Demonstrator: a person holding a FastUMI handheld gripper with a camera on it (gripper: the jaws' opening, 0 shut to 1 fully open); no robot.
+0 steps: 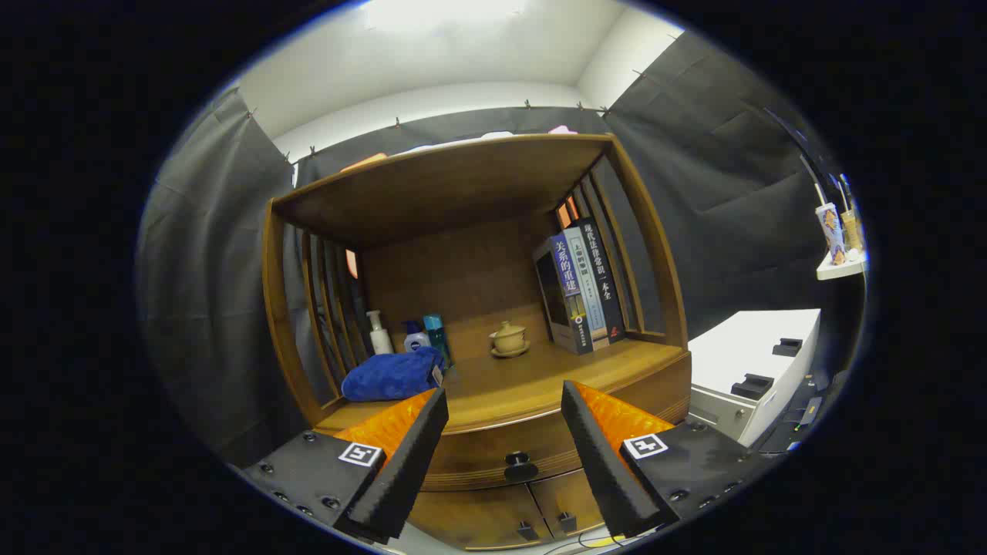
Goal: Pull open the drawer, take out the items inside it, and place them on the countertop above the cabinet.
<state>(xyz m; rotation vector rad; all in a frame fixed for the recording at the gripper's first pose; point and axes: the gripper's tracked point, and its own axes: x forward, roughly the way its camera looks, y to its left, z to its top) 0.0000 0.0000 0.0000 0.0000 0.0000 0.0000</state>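
My gripper (505,432) is spread wide and holds nothing — the dark drawer knob (518,465) sits between the fingers, a little beyond the tips. The drawer (493,455) itself looks fully closed, right under the countertop (501,385). I'd say the pull hasn't begun. To do it well I'd ease straight in until the knob is centred between the pads, close squarely on it, then draw back level — no twisting. The blue cloth (392,375) and the small teacup (509,338) sit on the countertop above.
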